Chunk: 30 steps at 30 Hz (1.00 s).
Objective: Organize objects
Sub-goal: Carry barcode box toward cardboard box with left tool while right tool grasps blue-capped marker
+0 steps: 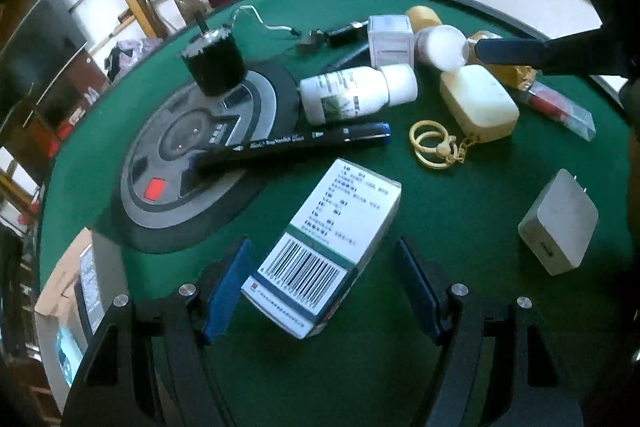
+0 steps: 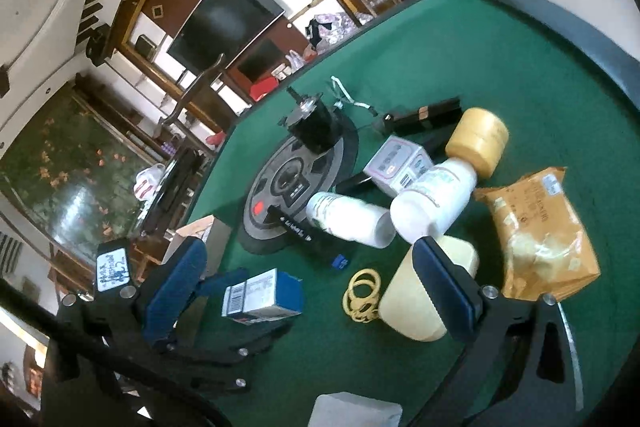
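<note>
The medicine box point(image 1: 324, 247) lies between the 2 spread fingers of my left gripper point(image 1: 320, 291), its long axis pointing away; my right gripper point(image 2: 308, 291) is also apart.

Two white pill bottles point(image 1: 352, 93) point(image 2: 434, 201), two medicine boxes point(image 1: 326, 247) point(image 1: 390, 41), one marker point(image 1: 296, 143), one cream case point(image 1: 478, 103), one charger point(image 1: 558, 223), one snack packet point(image 2: 540, 231), one yellow jar point(image 2: 478, 143), one motor point(image 1: 214, 63).

The print on the medicine box point(image 1: 326, 247) is too blurred to read. In the right wrist view the grey charger point(image 2: 354, 411) is cut off by the bottom edge, and a blue finger point(image 2: 444, 287) hides part of the cream case point(image 2: 412, 303).
</note>
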{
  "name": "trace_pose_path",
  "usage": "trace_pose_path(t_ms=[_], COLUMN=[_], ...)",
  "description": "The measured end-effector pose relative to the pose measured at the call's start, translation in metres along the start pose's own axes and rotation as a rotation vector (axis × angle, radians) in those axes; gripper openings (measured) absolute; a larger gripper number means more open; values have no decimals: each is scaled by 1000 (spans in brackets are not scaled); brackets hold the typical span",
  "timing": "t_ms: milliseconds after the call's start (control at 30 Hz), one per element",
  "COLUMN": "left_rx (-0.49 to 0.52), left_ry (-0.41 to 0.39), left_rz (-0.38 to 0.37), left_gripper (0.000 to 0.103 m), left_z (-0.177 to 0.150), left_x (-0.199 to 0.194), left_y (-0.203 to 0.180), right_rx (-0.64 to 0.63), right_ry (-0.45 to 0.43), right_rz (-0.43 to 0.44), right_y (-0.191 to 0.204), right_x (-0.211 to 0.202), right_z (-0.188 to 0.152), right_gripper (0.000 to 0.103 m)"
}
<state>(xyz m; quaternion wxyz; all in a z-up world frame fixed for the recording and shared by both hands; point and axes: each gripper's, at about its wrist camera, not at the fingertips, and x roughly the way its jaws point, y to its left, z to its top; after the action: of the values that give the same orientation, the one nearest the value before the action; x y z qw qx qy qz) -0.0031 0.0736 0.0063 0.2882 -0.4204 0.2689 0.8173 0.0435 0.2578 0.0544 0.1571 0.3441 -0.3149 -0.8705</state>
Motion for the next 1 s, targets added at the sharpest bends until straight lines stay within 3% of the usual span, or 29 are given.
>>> trace_pose_path(t_ms=[100, 133, 167, 200, 367, 500, 600, 733, 933, 1000], left_rx=[-13, -35, -66, -106, -290, -399, -472, -548, -662, -693], left_ry=[1, 3, 5, 11, -31, -108, -174, -235, -270, -275], left_rz=[16, 14, -3, -33, -100, -115, -103, -85, -45, -23], left_gripper=[65, 53, 31, 29, 29, 29, 29, 29, 29, 30], left_z=[1, 2, 2, 2, -15, -42, -69, -103, -148, -160], left_x=[0, -2, -2, -1, -21, -64, -101, -131, -149, -152], left_y=[-3, -2, 0, 2, 14, 25, 37, 57, 85, 92], right_rx=[-4, -6, -7, -9, -18, -55, -91, -281, -512, -532], right_ry=[15, 20, 24, 27, 34, 34, 82, 218, 349, 393], right_rz=[-1, -3, -5, -9, -24, -52, -30, -57, -253, -307], right_y=[1, 1, 1, 1, 0, 5, 23, 79, 111, 108], right_x=[4, 5, 6, 7, 8, 9, 11, 37, 115, 141], right_z=[-2, -2, -3, -4, -6, -9, -10, -6, 2, 6], right_gripper=[103, 103, 103, 103, 103, 103, 103, 103, 102, 87])
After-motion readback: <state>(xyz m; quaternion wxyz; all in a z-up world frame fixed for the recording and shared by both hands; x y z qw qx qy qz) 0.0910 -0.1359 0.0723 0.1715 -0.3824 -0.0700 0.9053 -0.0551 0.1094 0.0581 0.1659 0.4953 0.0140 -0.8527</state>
